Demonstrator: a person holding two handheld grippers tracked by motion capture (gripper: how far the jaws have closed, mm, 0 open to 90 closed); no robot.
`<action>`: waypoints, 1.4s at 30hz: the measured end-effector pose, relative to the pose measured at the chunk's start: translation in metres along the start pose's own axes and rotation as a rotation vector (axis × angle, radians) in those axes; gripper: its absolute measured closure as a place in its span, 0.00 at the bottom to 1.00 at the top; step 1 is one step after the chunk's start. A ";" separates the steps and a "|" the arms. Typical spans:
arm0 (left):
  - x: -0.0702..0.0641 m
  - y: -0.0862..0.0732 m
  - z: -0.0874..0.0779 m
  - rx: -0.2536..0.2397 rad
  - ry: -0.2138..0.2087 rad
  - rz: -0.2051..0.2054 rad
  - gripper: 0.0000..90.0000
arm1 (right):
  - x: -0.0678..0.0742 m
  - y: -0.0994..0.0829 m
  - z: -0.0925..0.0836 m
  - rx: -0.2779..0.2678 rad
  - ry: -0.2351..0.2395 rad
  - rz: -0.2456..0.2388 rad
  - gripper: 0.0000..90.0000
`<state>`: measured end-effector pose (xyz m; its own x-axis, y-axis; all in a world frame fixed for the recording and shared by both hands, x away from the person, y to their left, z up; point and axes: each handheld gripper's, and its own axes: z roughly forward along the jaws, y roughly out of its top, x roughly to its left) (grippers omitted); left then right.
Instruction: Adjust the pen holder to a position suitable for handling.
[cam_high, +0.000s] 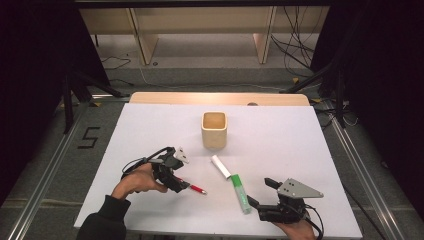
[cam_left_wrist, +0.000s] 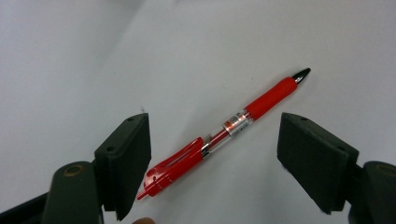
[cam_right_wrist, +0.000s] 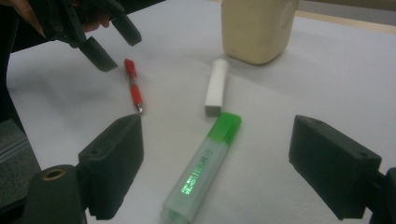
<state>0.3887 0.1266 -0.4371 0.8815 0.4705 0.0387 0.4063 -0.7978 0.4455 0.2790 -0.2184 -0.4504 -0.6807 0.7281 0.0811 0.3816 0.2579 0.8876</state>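
Hovering low over the white table (cam_high: 150, 125), the left gripper (cam_high: 181, 183) has its jaws spread wide, w/ the red pen (cam_high: 192, 187) lying flat on the surface between them. In the left gripper view the red pen (cam_left_wrist: 224, 133) lies at a slant across the gap: its clip end is just beside the left-hand jaw and its black tip points away to the upper right; the pads do not press on it, so nothing is gripped. The person's left hand (cam_high: 136, 181) holds this gripper from behind. The right gripper (cam_high: 260, 192) sits at the near edge of the table, also open and holding nothing. The green highlighter (cam_high: 241, 193) lies flat just beside it; in the right gripper view the green highlighter (cam_right_wrist: 201, 168) lies between the two jaws, untouched, its green cap pointing away from the camera. A white cap-like cylinder (cam_high: 220, 166) lies near the highlighter's far end; whether they touch I cannot tell. Farther back, approx. at the table's middle, stands a beige square cup (cam_high: 214, 129), upright, well apart from pen and highlighter.
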 end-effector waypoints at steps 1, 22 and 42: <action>-0.001 0.000 0.001 0.007 -0.001 0.007 0.28 | 0.000 0.000 0.000 0.000 0.000 0.000 0.21; -0.003 0.006 0.023 0.130 0.017 0.096 0.34 | 0.000 0.000 0.001 0.003 0.003 -0.001 0.21; -0.003 0.011 0.034 0.175 0.002 0.152 0.43 | 0.000 -0.001 0.002 0.006 0.008 0.002 0.21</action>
<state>0.3987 0.1033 -0.4623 0.9356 0.3401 0.0950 0.3042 -0.9129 0.2721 0.2802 -0.2174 -0.4520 -0.6849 0.7236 0.0862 0.3867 0.2605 0.8846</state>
